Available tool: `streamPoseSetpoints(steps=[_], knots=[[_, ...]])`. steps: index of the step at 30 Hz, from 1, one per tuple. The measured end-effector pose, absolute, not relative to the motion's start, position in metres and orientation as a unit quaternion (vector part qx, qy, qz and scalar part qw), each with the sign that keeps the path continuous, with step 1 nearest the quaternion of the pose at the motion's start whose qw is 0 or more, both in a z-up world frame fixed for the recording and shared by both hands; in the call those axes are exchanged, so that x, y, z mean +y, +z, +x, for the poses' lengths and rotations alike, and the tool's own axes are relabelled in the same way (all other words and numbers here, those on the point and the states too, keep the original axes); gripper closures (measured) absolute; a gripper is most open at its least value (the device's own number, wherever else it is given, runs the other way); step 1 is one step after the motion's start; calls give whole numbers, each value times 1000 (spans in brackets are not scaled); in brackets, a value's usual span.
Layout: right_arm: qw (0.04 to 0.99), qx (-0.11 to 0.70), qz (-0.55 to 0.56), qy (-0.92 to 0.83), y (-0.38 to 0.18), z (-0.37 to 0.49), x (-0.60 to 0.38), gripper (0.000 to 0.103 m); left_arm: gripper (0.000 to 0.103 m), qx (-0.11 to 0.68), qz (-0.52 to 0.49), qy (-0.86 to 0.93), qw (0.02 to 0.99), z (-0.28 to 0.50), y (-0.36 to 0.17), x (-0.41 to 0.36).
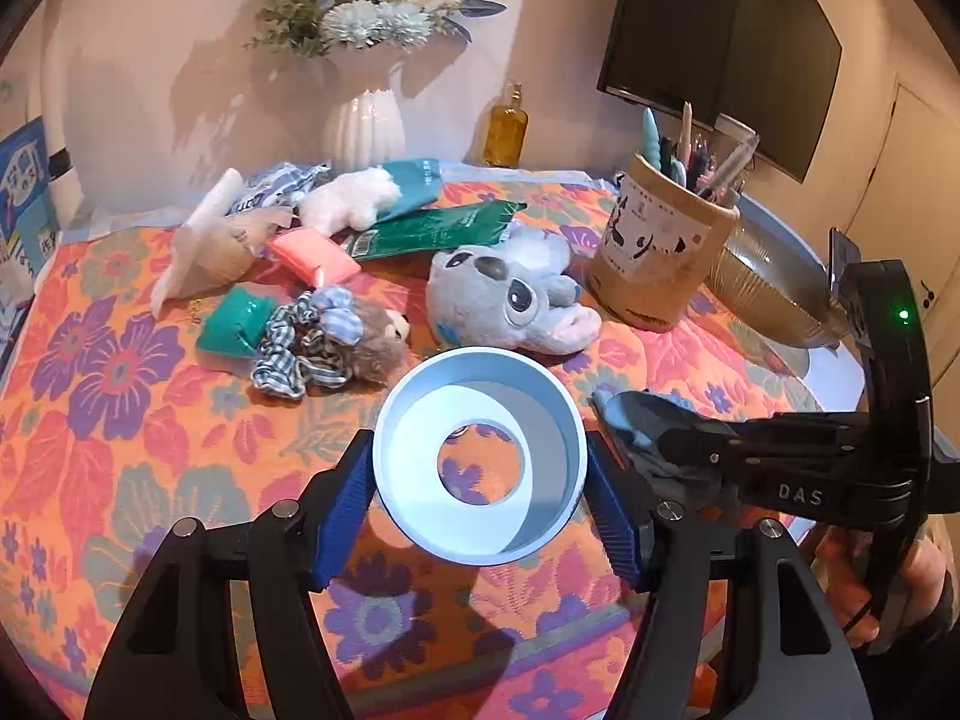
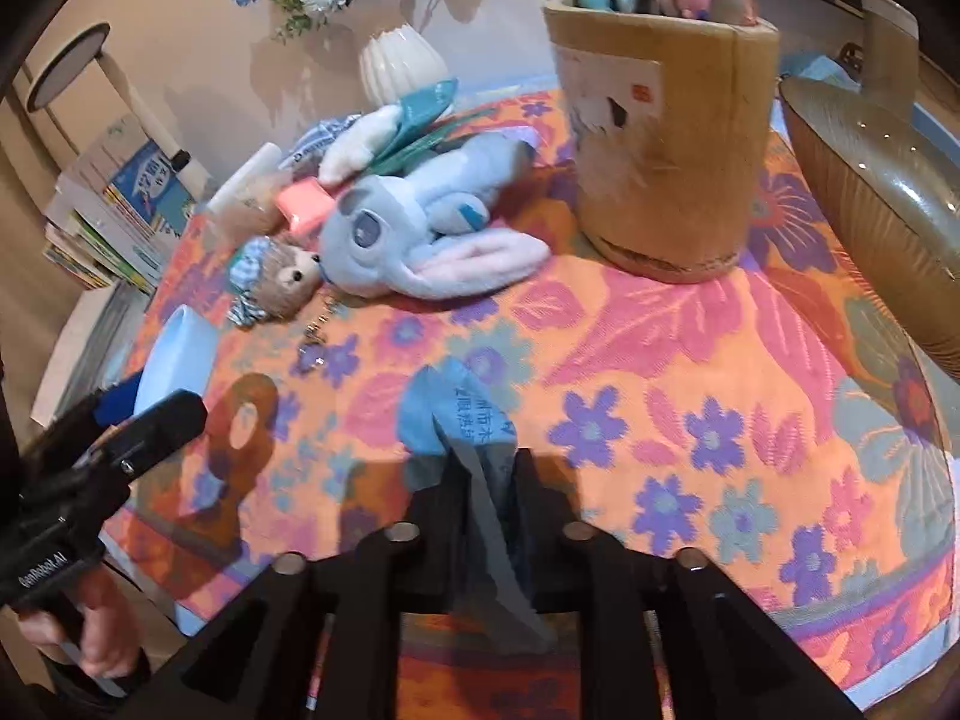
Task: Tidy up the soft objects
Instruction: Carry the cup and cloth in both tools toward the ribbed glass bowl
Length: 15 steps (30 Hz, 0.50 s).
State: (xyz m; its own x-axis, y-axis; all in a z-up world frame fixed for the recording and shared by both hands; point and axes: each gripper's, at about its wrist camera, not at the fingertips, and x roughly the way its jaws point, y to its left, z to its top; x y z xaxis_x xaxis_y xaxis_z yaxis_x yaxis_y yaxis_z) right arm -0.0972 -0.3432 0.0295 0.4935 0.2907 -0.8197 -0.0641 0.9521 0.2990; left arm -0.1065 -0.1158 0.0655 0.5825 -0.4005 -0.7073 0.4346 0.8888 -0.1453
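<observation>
My left gripper (image 1: 480, 474) is shut on a pale blue open-ended cup (image 1: 480, 456), held tilted above the flowered cloth. My right gripper (image 2: 489, 462) is shut on a blue printed packet (image 2: 456, 414), which also shows in the left wrist view (image 1: 630, 414) just right of the cup. A grey-blue plush (image 1: 510, 294), a small brown bear plush with checked cloth (image 1: 342, 336), a white plush (image 1: 354, 198), a pink packet (image 1: 312, 255) and green packets (image 1: 432, 228) lie further back. The grey-blue plush (image 2: 420, 240) and the bear (image 2: 282, 282) show ahead-left of the right gripper.
A tan pen holder (image 1: 660, 252) stands back right, beside a ribbed metallic bowl (image 1: 774, 288). A white vase of flowers (image 1: 363, 126) and an amber bottle (image 1: 507, 129) stand at the wall. Books (image 2: 114, 204) are stacked left of the table.
</observation>
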Motion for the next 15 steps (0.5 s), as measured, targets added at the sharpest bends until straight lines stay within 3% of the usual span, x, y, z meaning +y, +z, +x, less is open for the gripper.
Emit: streamPoseSetpoints(steps=[1,2,3,8,10,11,12,15], knots=[[861,487,110,98,31,-98,-344,52,39,392,23,-234,889,-106,65,-117],[865,482,107,93,32,-100,-346,27,39,393,23,-233,889,-106,65,-118],[871,471,109,89,35,-102,-348,17,39,394,23,-233,889,-105,65,-119],[862,471,144,115,21,-97,-347,17,39,397,29,-236,887,-105,65,-131],[876,460,104,98,22,-101,-335,46,39,395,35,-239,886,-107,66,-137],[878,461,80,100,23,-103,-327,82,39,394,38,-241,886,-109,67,-140],[875,465,78,111,23,-104,-324,89,39,394,40,-243,886,-110,69,-143],[878,458,85,107,28,-110,-334,92,38,384,48,-252,887,-114,78,-156]])
